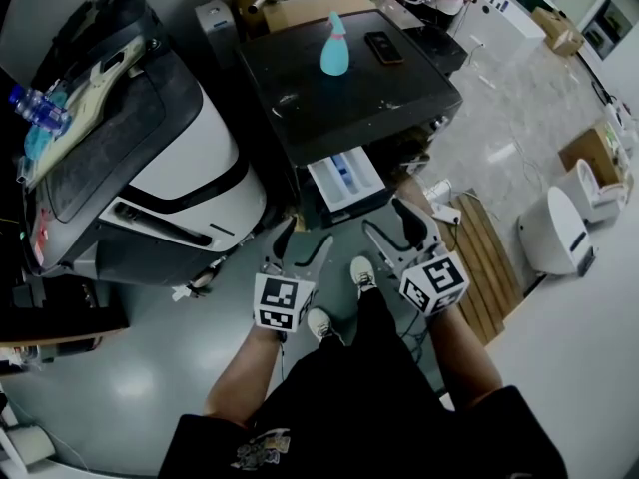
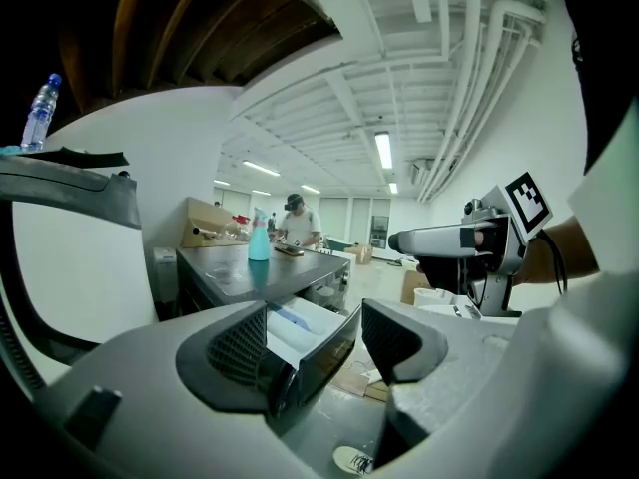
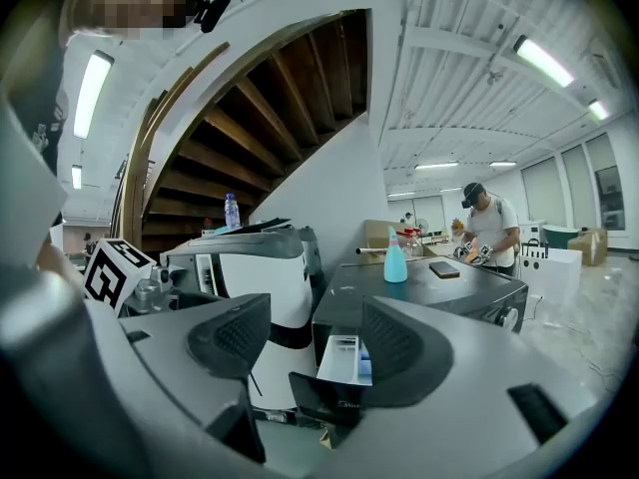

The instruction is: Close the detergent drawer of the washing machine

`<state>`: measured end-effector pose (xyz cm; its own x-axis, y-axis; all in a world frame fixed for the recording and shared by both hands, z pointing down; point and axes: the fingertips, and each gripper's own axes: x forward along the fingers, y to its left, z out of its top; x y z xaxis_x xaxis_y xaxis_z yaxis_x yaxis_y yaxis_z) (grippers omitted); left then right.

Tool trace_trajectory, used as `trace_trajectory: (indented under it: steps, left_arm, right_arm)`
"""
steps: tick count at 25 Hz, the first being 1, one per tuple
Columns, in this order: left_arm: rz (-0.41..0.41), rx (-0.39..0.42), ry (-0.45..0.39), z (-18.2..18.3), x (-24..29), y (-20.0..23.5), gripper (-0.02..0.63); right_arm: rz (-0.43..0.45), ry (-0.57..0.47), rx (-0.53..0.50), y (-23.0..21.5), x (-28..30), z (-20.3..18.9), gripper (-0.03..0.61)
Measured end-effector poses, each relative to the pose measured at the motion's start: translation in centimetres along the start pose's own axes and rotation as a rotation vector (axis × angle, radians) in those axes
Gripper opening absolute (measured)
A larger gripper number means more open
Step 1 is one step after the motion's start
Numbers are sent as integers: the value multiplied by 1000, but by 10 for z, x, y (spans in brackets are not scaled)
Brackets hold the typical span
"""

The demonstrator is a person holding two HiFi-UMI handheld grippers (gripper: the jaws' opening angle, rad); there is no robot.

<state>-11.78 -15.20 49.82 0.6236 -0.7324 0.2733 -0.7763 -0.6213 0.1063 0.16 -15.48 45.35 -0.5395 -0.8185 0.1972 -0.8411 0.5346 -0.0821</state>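
The dark-topped washing machine stands ahead, and its white detergent drawer is pulled out toward me. My left gripper hangs open and empty just below and left of the drawer's dark front. On the other side my right gripper is open and empty, just right of that front. Seen from the left gripper, the drawer lies ahead between the jaws, apart from them. From the right gripper, the drawer also shows ahead, untouched.
A teal spray bottle and a phone rest on the washer's top. A white-and-black machine stands close on the left, a wooden pallet and a white appliance on the right. A person works beyond the washer.
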Motion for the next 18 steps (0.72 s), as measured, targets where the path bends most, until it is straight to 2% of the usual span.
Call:
trace_trajectory:
  steps: [11,18]
  left_arm:
    - [58,-101,58,-32,40,2,281]
    - [92,-136,129,-65,68,9,281]
  right_arm:
    - [-1,116,24,-56,9,-42,287]
    - [15,206,39,-90,25,-80,287]
